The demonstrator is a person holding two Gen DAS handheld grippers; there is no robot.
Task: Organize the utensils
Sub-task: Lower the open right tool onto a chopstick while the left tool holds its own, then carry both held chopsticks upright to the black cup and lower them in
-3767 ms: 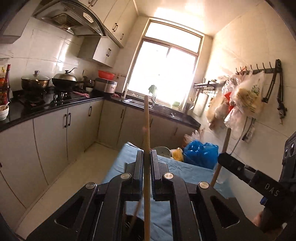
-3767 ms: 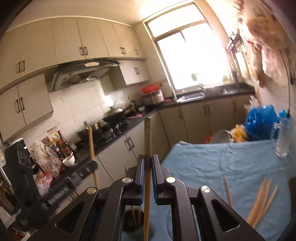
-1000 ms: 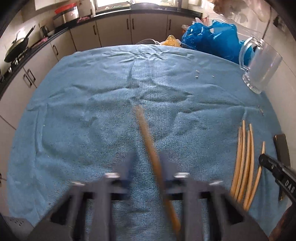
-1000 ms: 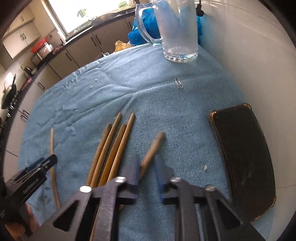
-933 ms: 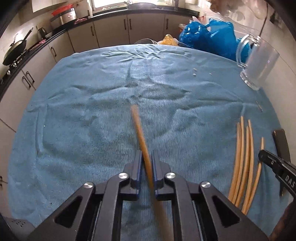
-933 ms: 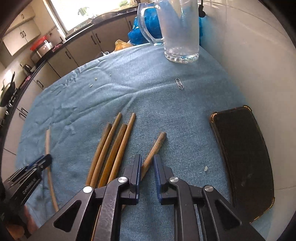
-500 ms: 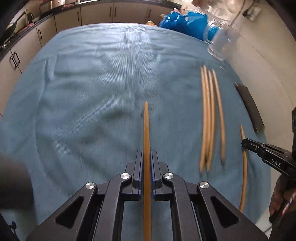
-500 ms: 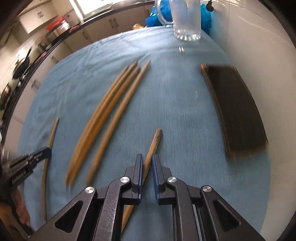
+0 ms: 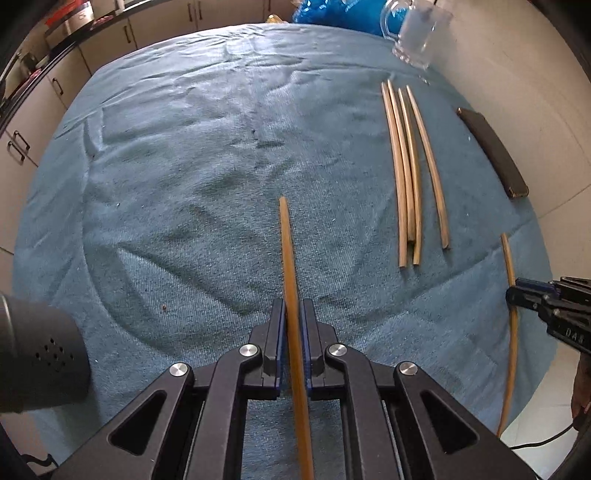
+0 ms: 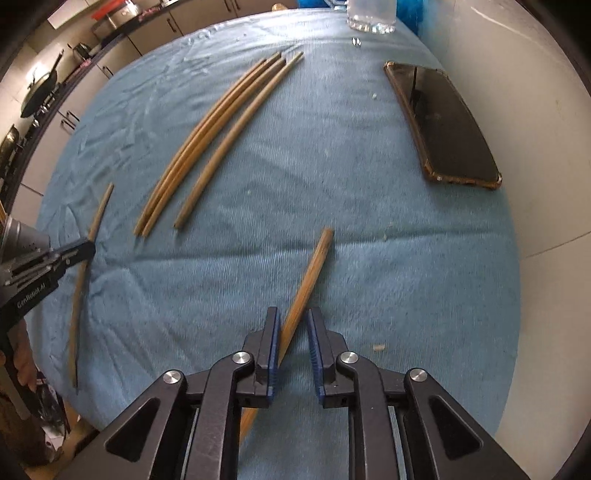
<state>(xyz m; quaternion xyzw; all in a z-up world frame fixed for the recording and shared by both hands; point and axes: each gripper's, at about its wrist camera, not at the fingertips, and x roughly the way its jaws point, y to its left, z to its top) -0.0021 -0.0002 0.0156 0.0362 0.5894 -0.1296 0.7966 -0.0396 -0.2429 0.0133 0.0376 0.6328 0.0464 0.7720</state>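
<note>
Left wrist view first: my left claw [image 9: 292, 314] is clamped tight on a wooden chopstick [image 9: 290, 266], which sticks out forward over the blue towel [image 9: 177, 177] covering the counter. Four loose chopsticks [image 9: 408, 173] lie side by side toward the right edge, with a dark phone [image 9: 493, 151] just past them near the wall side. A glass mug [image 9: 417, 33] stands at the far right corner. My right claw [image 9: 517, 293] pokes in from the right edge at another chopstick.

Right wrist view: my right claw [image 10: 291, 332] has just been opening, and its jaws now stand a bit apart with a second chopstick [image 10: 308, 273] lying slanted between them. It touches the left pad only, so I'm not pinching it. It sits near the counter's near edge. The four-stick bunch [image 10: 218, 129] is off to the left, the phone [image 10: 443, 122] to the right.
</note>
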